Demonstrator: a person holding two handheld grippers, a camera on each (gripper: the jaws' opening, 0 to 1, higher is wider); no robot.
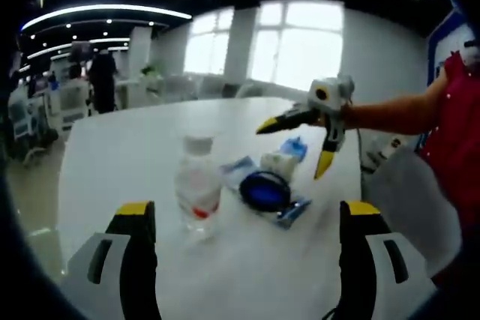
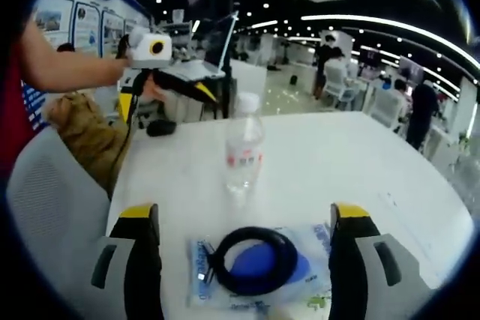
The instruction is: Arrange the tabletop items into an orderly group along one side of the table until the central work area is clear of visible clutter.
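1. The left gripper (image 1: 244, 241) hovers low over the white tabletop (image 1: 112, 155) with its yellow-tipped fingers (image 1: 135, 211) spread wide and holding nothing.
2. A clear plastic water bottle with a red label (image 1: 198, 185) stands upright just ahead of those fingers, nearer the left one.
3. Beyond it, toward the right finger, a coiled black cable on a blue-printed plastic packet (image 1: 265, 191) lies flat, with a small white wad (image 1: 279, 162) touching its far edge.
4. The right gripper (image 2: 244, 241) faces the other way, fingers (image 2: 349, 219) also parted and empty; the same coil and packet (image 2: 255, 261) lie right between them, with the bottle (image 2: 244, 154) standing farther ahead.
5. In the left gripper view the right gripper (image 1: 324, 121) hangs above the packet, its fingers splayed apart.
6. Grey chairs (image 2: 52, 185) line the tabletop's edge beside the person's red sleeve (image 1: 457, 125).
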